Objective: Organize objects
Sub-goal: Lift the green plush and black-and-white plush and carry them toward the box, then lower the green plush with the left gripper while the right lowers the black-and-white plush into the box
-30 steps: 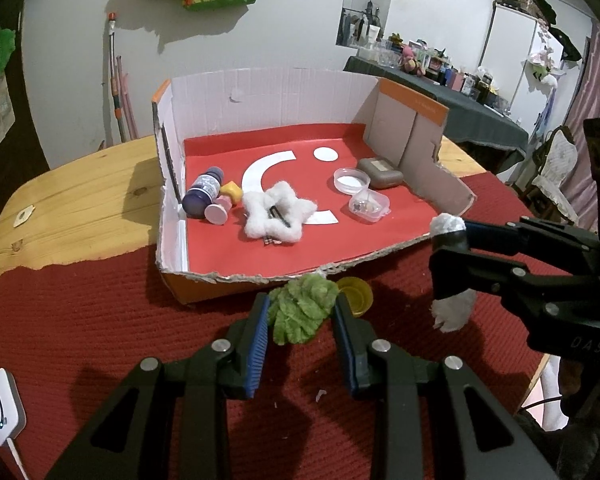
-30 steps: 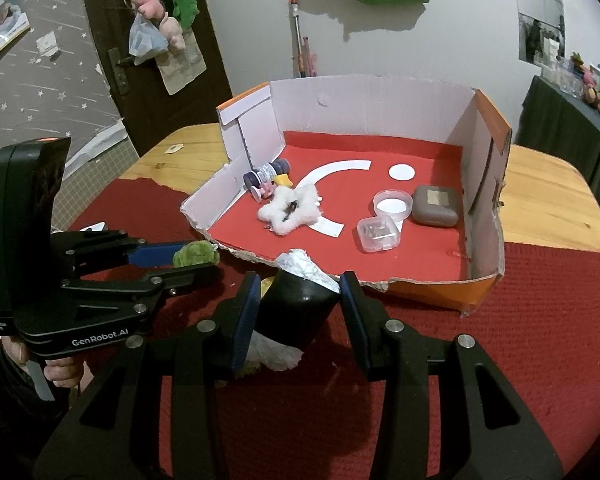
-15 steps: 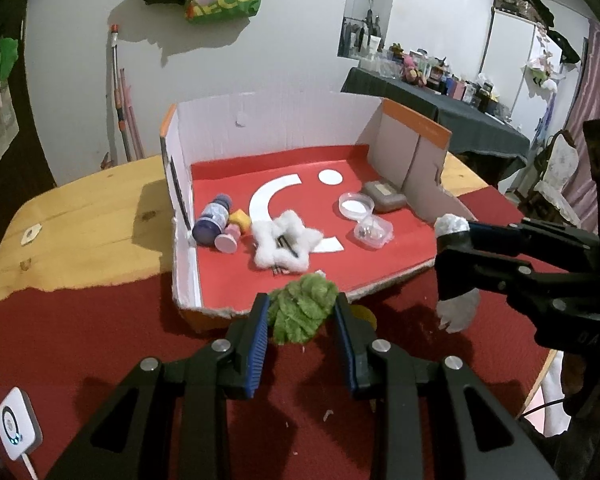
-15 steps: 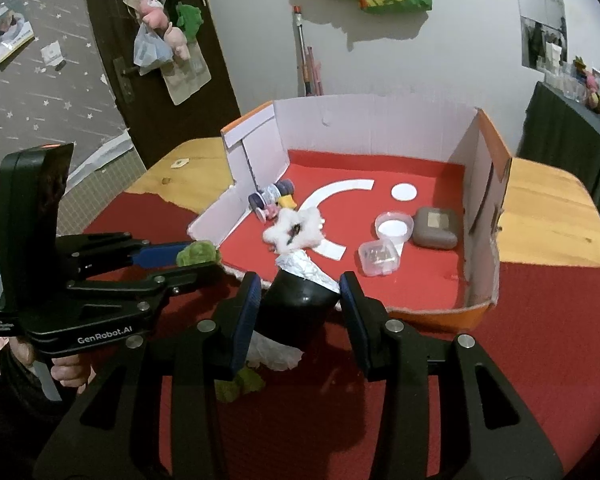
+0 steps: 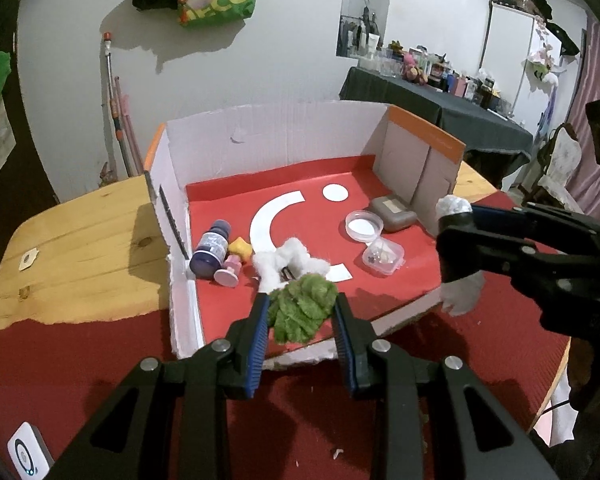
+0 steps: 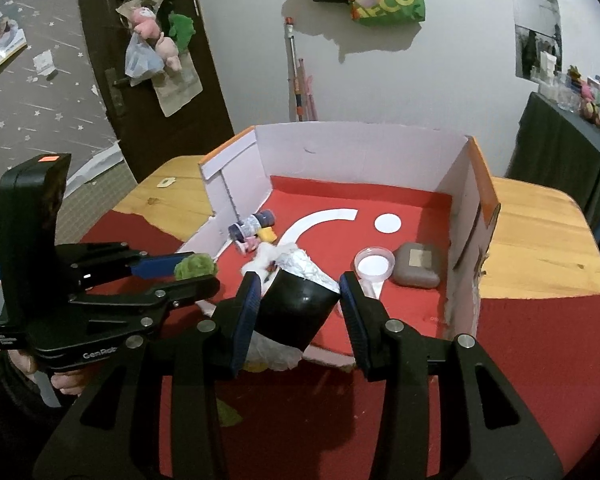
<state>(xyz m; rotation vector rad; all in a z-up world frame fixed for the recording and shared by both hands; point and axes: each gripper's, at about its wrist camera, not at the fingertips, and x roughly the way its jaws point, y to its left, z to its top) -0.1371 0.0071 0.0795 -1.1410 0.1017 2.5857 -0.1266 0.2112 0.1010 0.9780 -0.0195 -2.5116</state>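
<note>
We hold two items at once. The left claw is nearly closed, its pads pinching a green tuft so the soft piece cannot slip; the right claw clamps a black cup stuffed with white paper, tilted away from us. Both hang over the near, torn edge of the box, in our judgement for dropping in. Just beyond the claws lie a white puff, a bottle and a dish, leaving bare red floor between them.
</note>
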